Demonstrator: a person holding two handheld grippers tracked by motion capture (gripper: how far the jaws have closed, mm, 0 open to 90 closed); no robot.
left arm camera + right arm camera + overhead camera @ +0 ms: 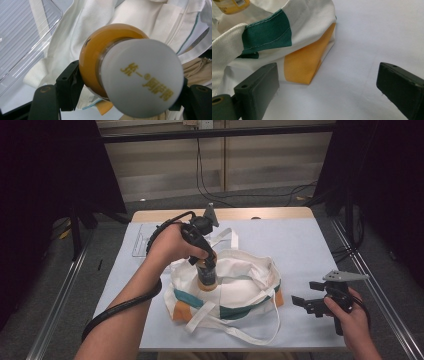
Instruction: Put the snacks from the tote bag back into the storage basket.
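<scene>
At the centre of the high view, the left gripper [206,261] pinches an orange bottle [206,279] near its white cap [141,81], holding it upright in the open mouth of a white tote bag [240,285] with green and orange patches. The bag lies crumpled on the pale table [295,240]. At lower right, the right gripper [306,304] hovers just beside the bag, jaws spread wide. A clear tray [140,239] sits at upper left.
</scene>
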